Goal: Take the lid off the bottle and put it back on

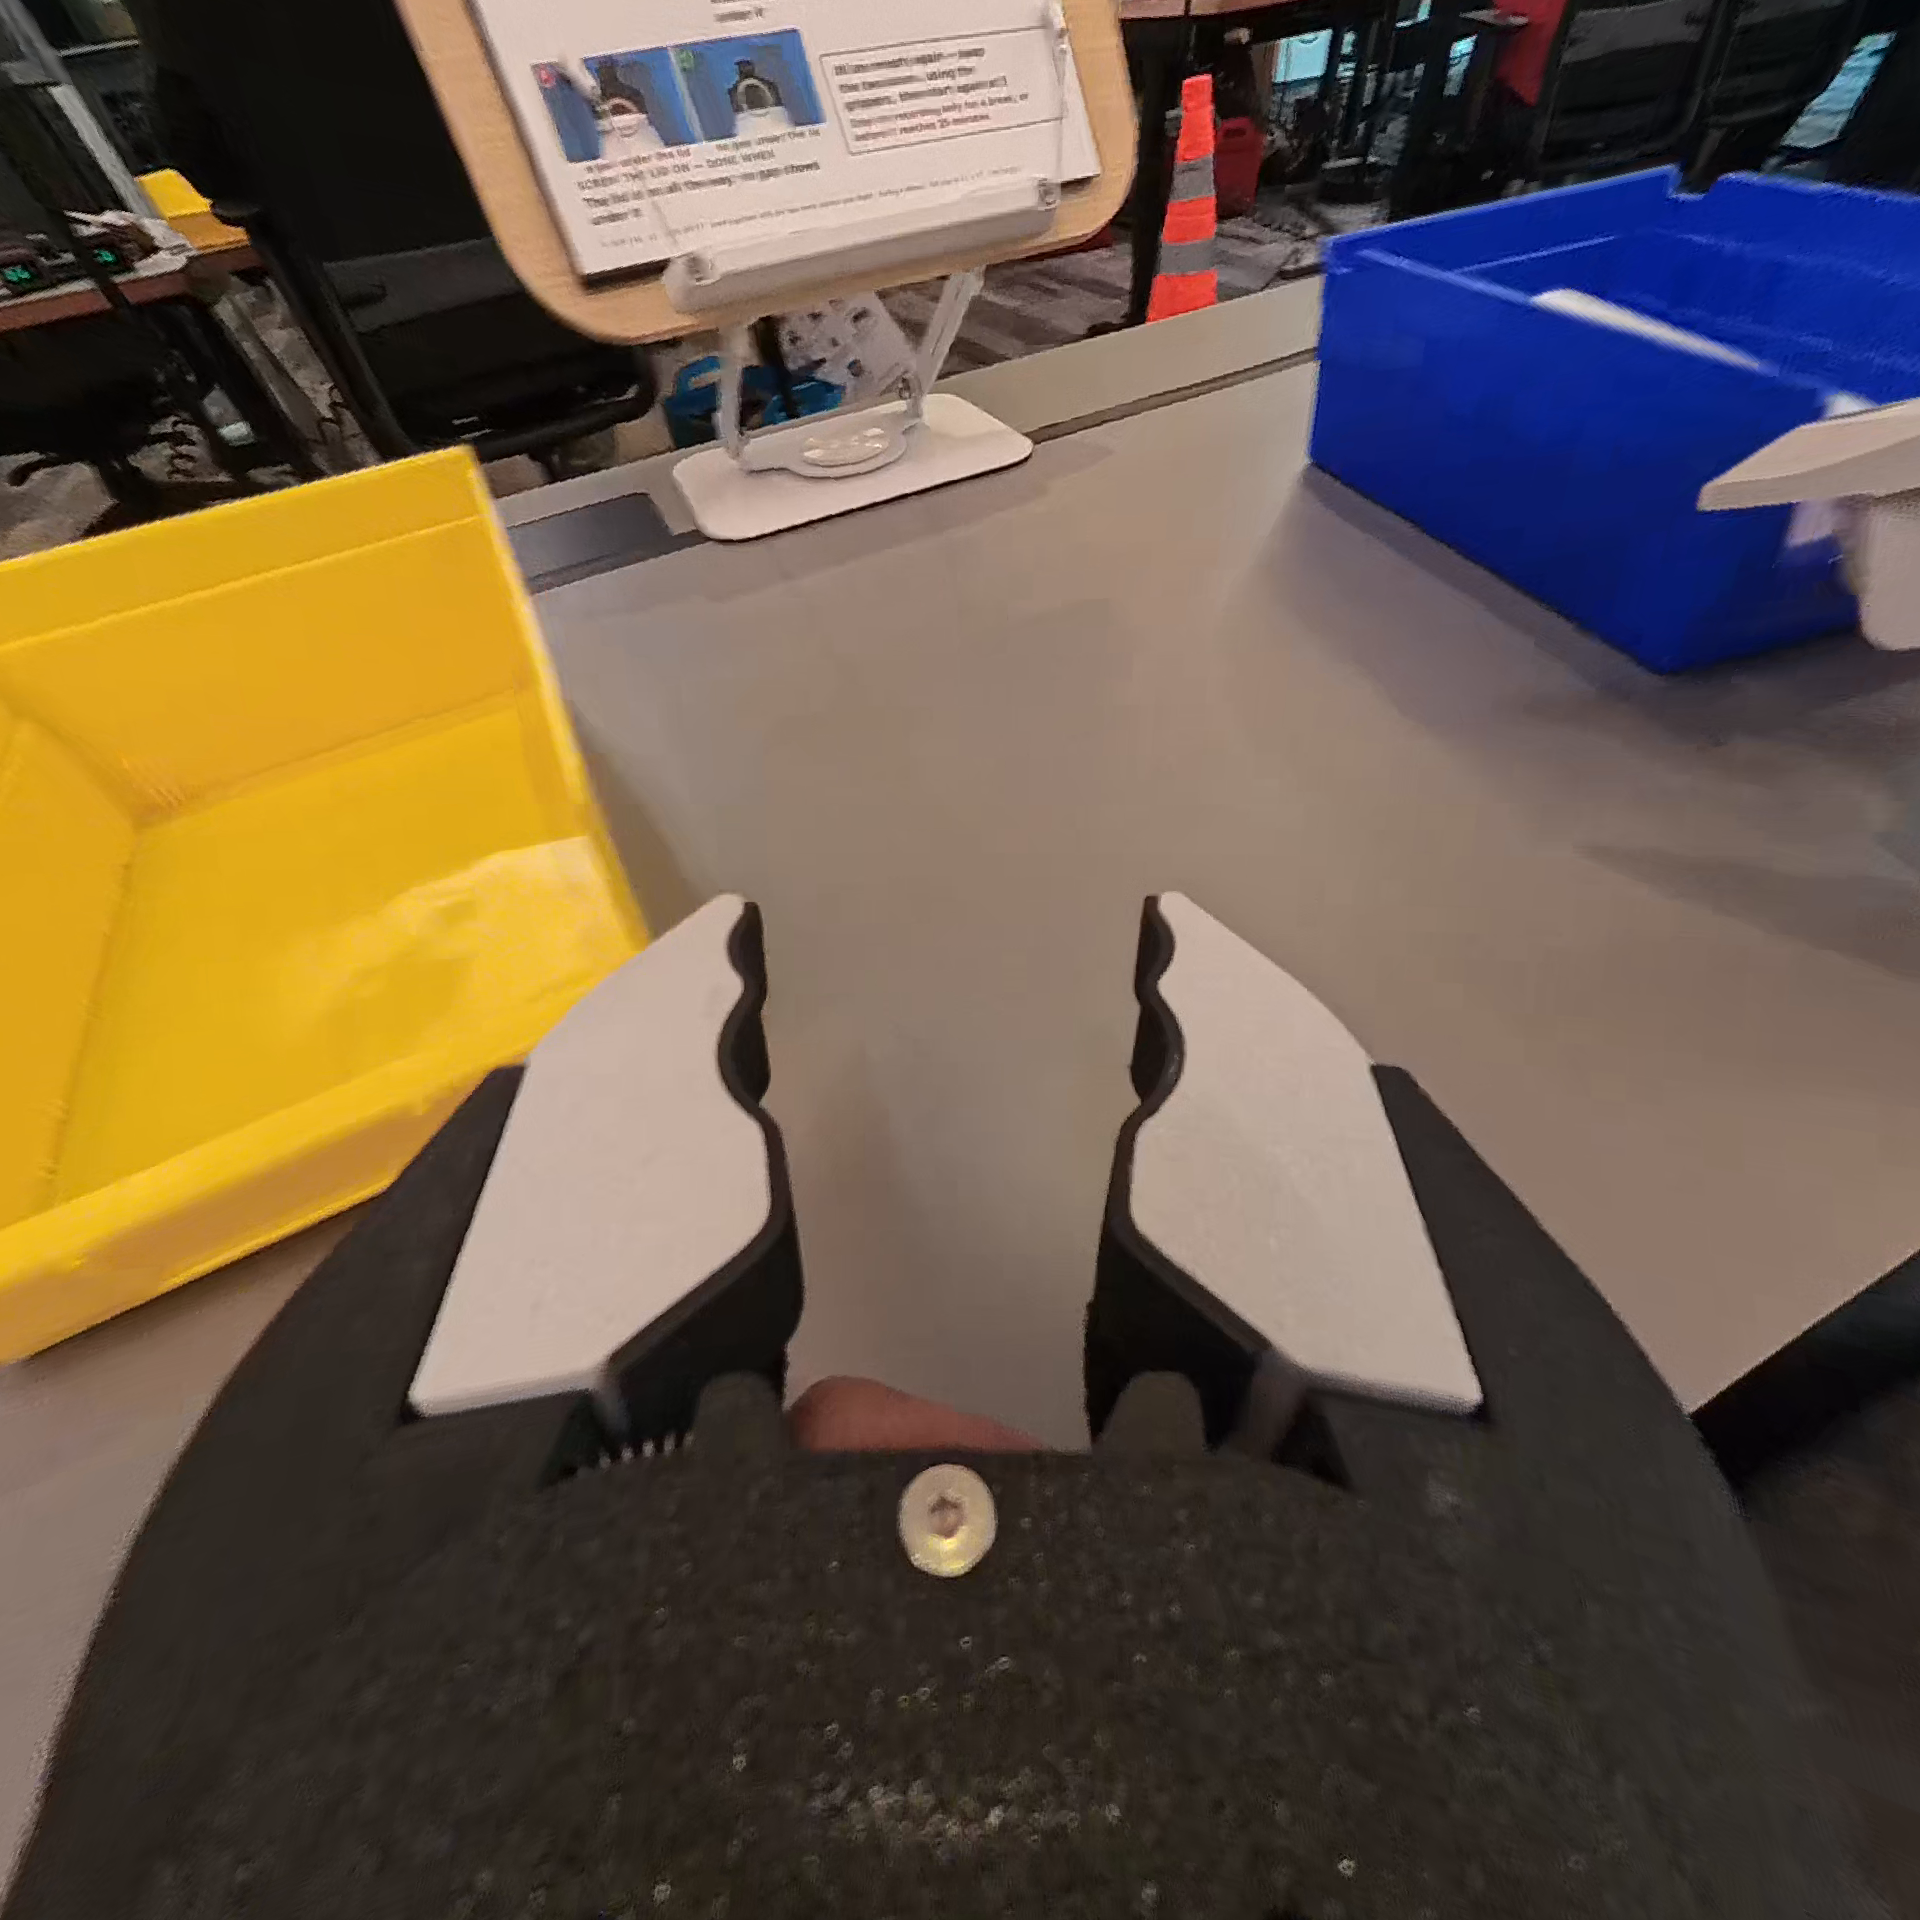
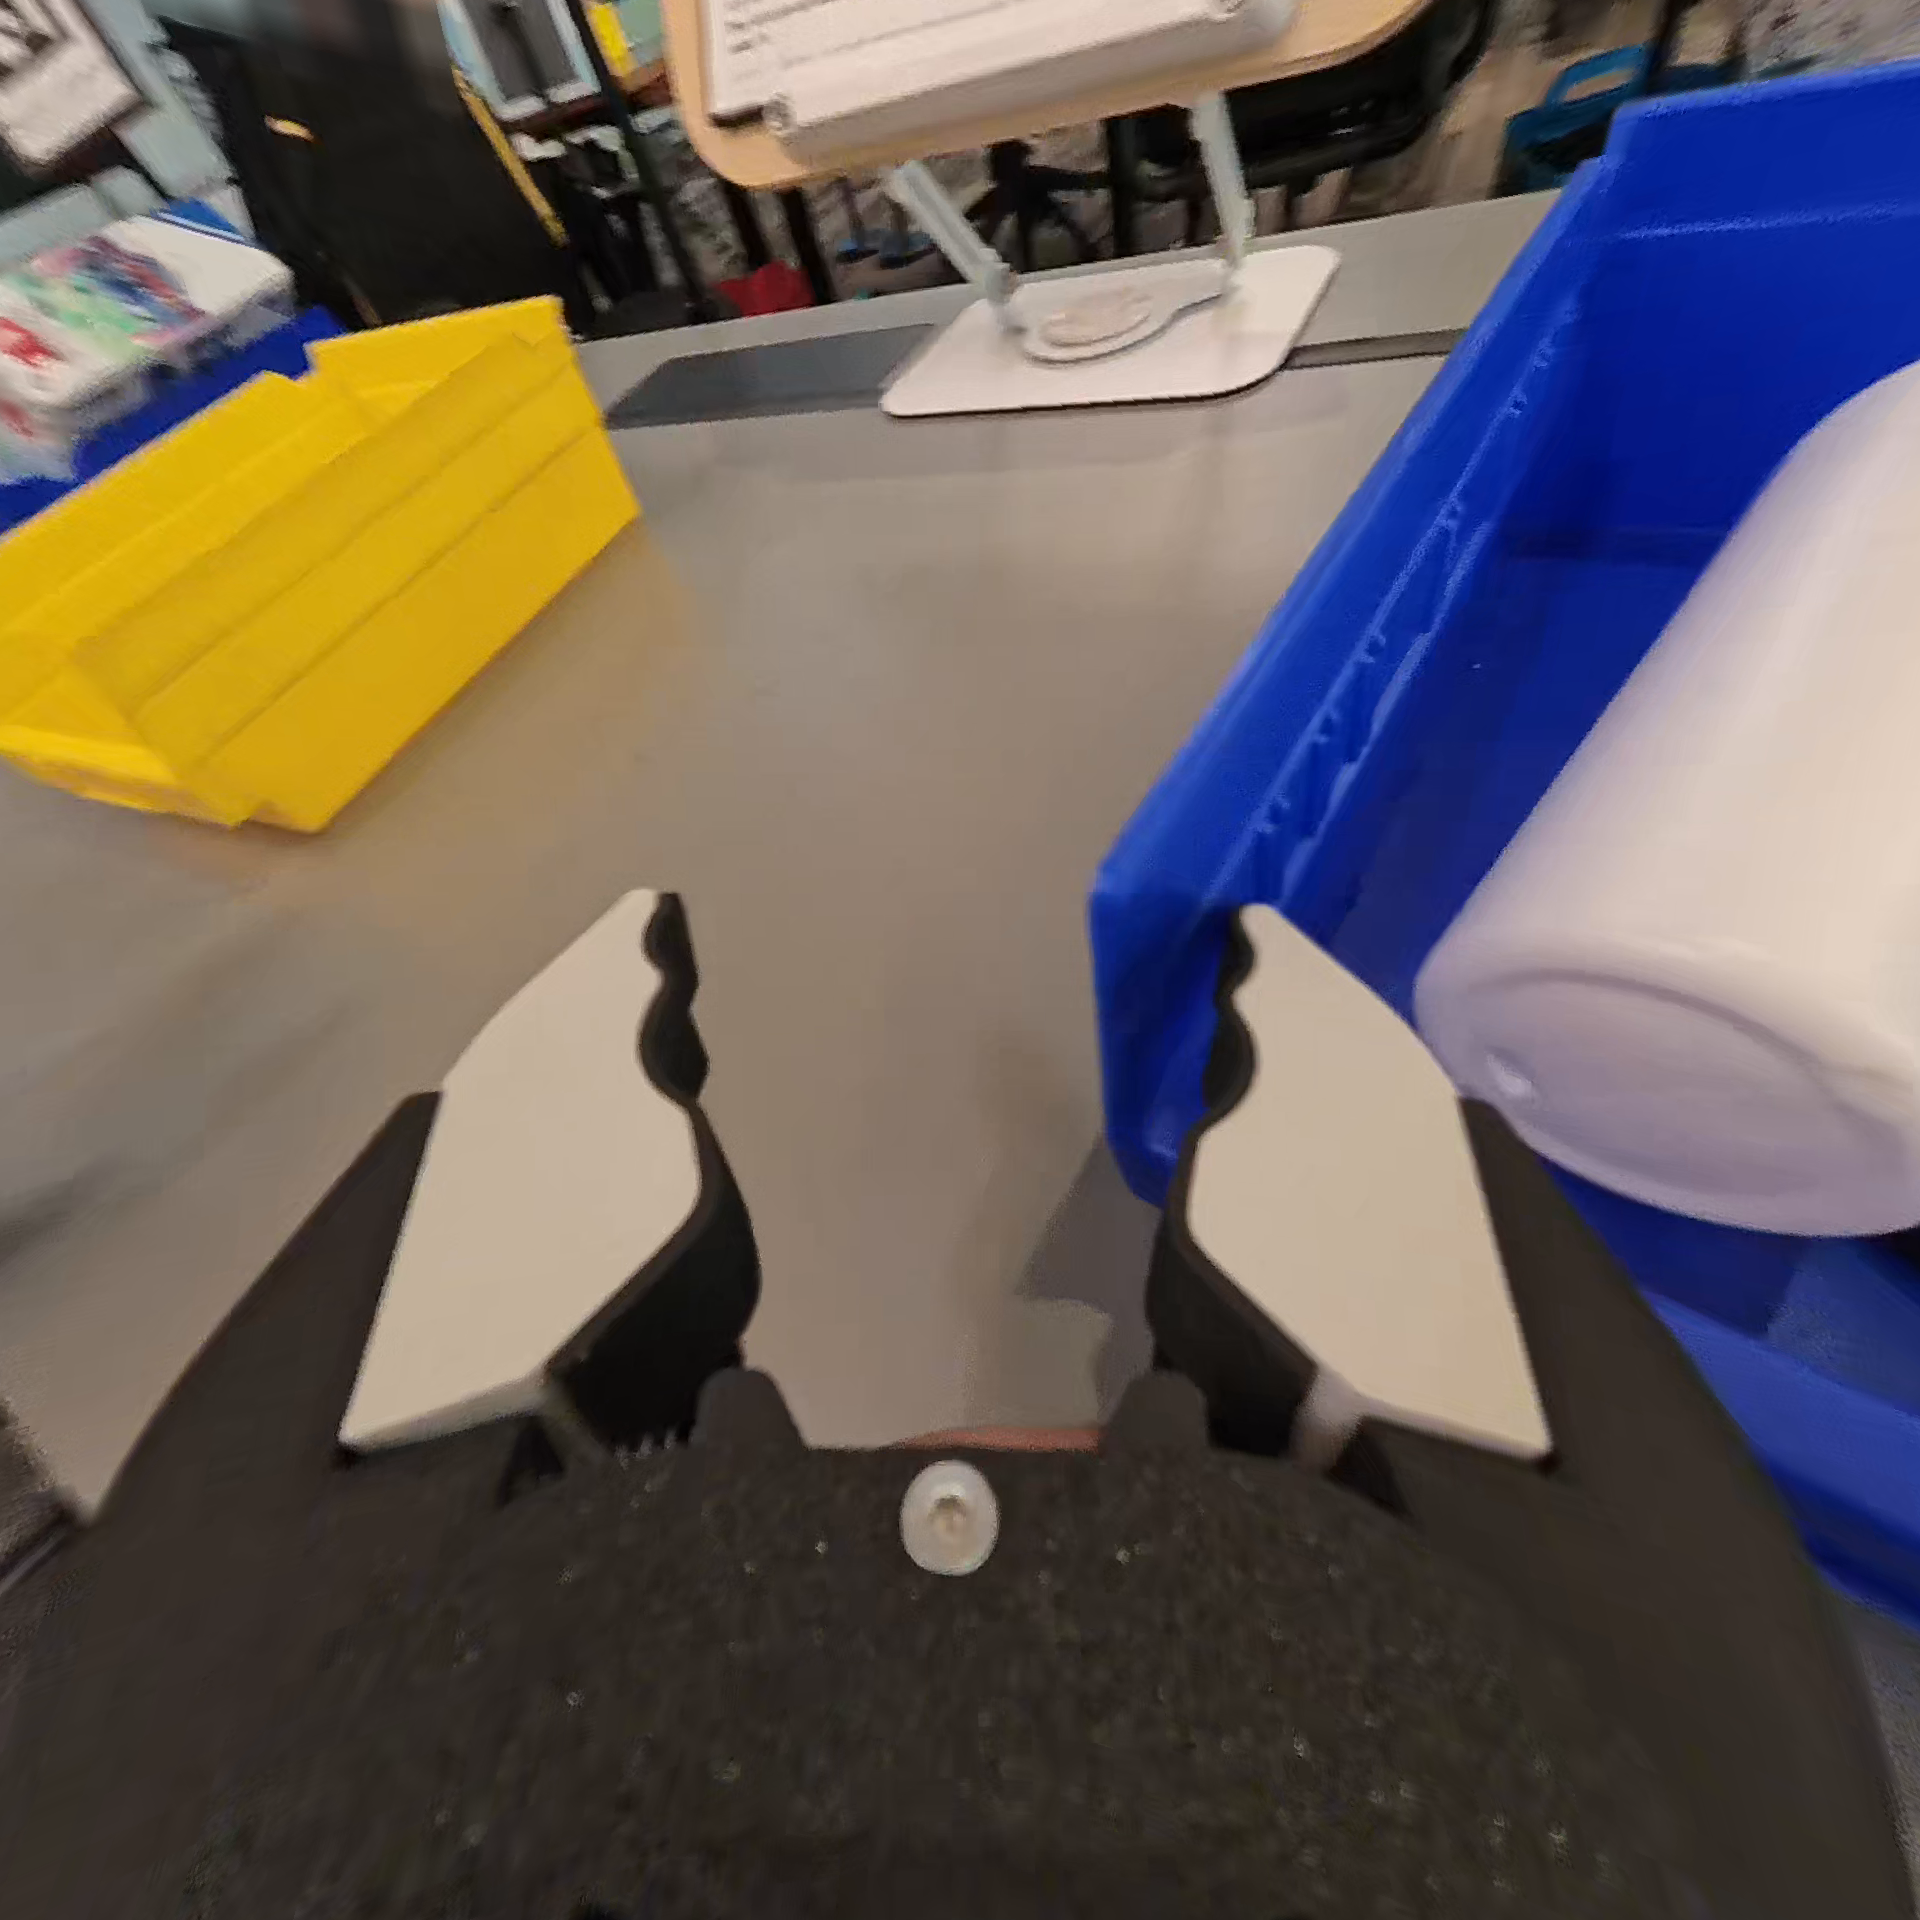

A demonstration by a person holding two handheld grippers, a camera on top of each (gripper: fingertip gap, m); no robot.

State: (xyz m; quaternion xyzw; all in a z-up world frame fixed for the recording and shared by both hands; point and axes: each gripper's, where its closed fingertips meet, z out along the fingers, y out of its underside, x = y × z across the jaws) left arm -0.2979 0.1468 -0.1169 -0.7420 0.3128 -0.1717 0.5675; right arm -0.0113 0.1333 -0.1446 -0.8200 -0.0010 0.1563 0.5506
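Left gripper (image 1: 951, 914): jaws spread wide, nothing between them, held over bare grey table (image 1: 1039, 748). Right gripper (image 2: 956, 914): jaws likewise wide apart, empty, positioned just beside the near corner of the blue bin (image 2: 1299, 831). Bottle (image 2: 1714, 883): white, translucent, lying on its side inside the blue bin at approx. 3 o'clock in the right wrist view, flat base toward camera; lid end not visible, so lid status can't be determined. In the left wrist view, the blue bin (image 1: 1538, 457) sits at 1–2 o'clock, w/ the other gripper's pale finger tip showing at the right edge in front of it. Yellow bin (image 1: 260, 883) at 9 o'clock, open side up, resting on table; same yellow bin (image 2: 312, 623) at 10 o'clock in the right wrist view, well apart from the blue one. Surface: smooth, matte grey, w/ soft shadows. At 12 o'clock a white stand (image 1: 852, 468) carries a wooden board w/ a printed instruction sheet (image 1: 790, 114). Room beyond table edge: orange-and-grey traffic cone (image 1: 1190, 208) on patterned floor, dark chairs and desks, motion-blurred.
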